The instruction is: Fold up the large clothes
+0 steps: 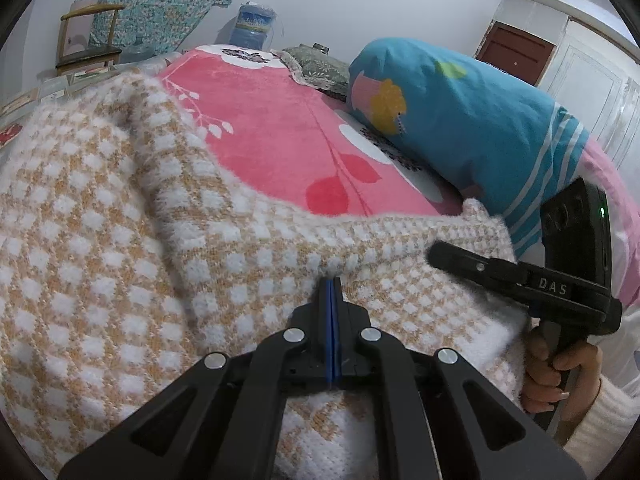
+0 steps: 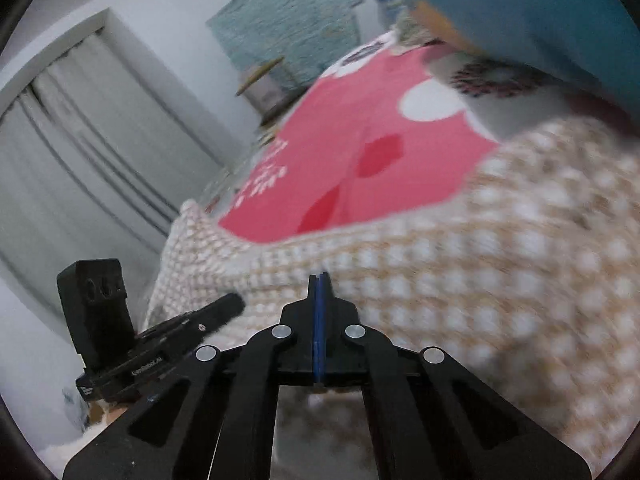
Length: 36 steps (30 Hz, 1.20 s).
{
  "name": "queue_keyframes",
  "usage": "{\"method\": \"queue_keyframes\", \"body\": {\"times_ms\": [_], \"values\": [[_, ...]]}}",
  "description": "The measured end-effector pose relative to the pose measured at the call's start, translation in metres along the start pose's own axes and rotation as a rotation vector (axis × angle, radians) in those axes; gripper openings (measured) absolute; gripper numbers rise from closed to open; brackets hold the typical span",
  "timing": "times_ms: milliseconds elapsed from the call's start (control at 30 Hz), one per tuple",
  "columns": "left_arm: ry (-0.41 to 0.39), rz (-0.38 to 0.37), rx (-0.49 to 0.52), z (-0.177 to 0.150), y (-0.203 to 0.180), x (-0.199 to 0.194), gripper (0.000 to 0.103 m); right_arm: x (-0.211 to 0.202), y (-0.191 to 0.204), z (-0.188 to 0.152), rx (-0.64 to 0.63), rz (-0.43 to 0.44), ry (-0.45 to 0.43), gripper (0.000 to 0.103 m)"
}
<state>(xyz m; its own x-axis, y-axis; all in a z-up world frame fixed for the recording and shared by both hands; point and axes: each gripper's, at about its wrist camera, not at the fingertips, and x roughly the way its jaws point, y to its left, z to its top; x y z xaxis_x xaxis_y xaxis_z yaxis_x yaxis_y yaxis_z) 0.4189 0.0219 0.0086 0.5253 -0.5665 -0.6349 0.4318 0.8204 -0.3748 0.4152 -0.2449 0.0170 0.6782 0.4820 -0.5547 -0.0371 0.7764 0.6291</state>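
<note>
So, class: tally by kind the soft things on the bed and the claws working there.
Checked sweater: 1
Pink blanket: 1
Blue bedding roll: 1
Green patterned pillow: 1
Claws: 2, left claw, right claw
Total: 6

A fuzzy tan-and-white checked sweater (image 1: 120, 248) lies rumpled across the pink bedspread (image 1: 280, 128).

Count: 1 checked sweater (image 1: 120, 264), 1 pink bedspread (image 1: 280, 140) ahead of the gripper tips — 1 blue pillow (image 1: 460, 120) ahead-right, 1 water jug (image 1: 252, 26) and 1 wooden chair (image 1: 86, 40) far beyond. Grippers — 2: left gripper (image 1: 333, 280), right gripper (image 2: 319, 276).
</note>
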Motion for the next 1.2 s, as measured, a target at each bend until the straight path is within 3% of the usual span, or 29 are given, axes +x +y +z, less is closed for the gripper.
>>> {"method": "queue_keyframes", "body": {"times_ms": [133,200,333,433,533,700,733,800,867,900,967,1000,1133,1200], "values": [[-0.001,-0.001,-0.002,0.0,0.0,-0.002,0.004,-0.018,-0.011,-0.011,0.001,-0.089,-0.049,0.0],[0.0,-0.01,-0.009,0.001,0.002,-0.003,0.004,-0.021,-0.024,-0.014,0.031,-0.033,-0.041,0.0],[0.018,0.002,-0.027,0.006,0.001,-0.005,0.004,-0.018,-0.02,-0.015,-0.009,-0.056,-0.047,0.0],[0.027,-0.045,-0.18,0.005,0.012,-0.015,0.004,-0.017,-0.026,-0.018,-0.002,-0.032,-0.064,0.0],[0.032,-0.039,-0.24,0.003,0.013,-0.028,0.003,-0.02,-0.027,-0.019,-0.005,-0.031,-0.071,0.0],[-0.059,-0.082,-0.243,0.046,-0.018,-0.046,0.002,-0.019,-0.032,-0.02,-0.007,-0.026,-0.078,0.0],[-0.049,-0.116,-0.275,0.055,-0.019,-0.04,0.002,-0.018,-0.033,-0.021,-0.004,-0.023,-0.078,0.0],[0.049,-0.243,-0.406,0.071,-0.012,-0.007,0.002,-0.018,-0.035,-0.021,-0.001,-0.018,-0.08,0.0],[0.146,-0.255,-0.51,0.066,0.006,0.028,0.002,-0.013,-0.031,-0.018,0.0,-0.014,-0.08,0.0],[0.135,-0.242,-0.564,0.056,0.016,0.034,0.002,-0.011,-0.033,-0.018,0.001,-0.012,-0.079,0.0],[0.078,-0.32,-0.663,0.041,0.033,0.035,0.003,-0.016,-0.034,-0.02,-0.001,-0.009,-0.079,0.0],[0.052,-0.297,-0.665,0.039,0.035,0.028,0.003,-0.017,-0.035,-0.02,0.001,-0.005,-0.079,0.0],[-0.029,-0.096,-0.506,0.033,0.054,-0.008,0.004,-0.02,-0.038,-0.02,-0.001,0.0,-0.08,0.0],[-0.044,-0.107,-0.489,0.023,0.067,-0.021,0.004,-0.024,-0.036,-0.022,-0.004,0.003,-0.081,0.0]]}}
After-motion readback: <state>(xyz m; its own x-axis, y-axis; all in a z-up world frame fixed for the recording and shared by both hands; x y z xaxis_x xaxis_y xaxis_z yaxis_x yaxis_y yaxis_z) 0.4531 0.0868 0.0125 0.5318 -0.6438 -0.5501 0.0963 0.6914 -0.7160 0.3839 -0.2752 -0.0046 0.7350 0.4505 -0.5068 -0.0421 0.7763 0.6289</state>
